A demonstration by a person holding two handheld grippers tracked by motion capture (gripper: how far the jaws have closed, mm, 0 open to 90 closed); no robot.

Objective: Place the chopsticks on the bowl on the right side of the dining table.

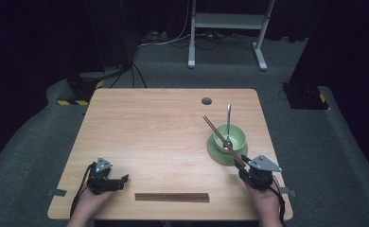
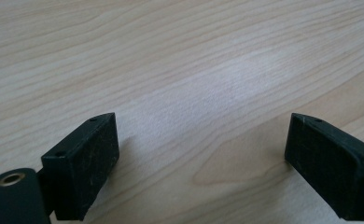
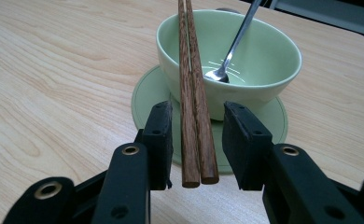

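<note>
A light green bowl (image 1: 234, 135) (image 3: 264, 60) stands on a matching saucer (image 1: 215, 152) (image 3: 147, 93) at the table's right. A metal spoon (image 1: 228, 118) (image 3: 238, 37) rests inside it, handle pointing away. A pair of brown chopsticks (image 1: 218, 134) (image 3: 192, 93) lies slanted across the bowl's rim, near ends between the jaws of my right gripper (image 1: 243, 169) (image 3: 199, 106). Small gaps show on both sides, so that gripper is open around them. My left gripper (image 1: 125, 178) (image 2: 201, 135) is open wide over bare wood at the front left.
A second pair of dark chopsticks (image 1: 171, 197) lies flat along the front edge, between the two hands. The wooden table (image 1: 163, 127) has a round cable hole (image 1: 206, 100) at the back. A white desk frame (image 1: 227, 21) stands on the floor behind.
</note>
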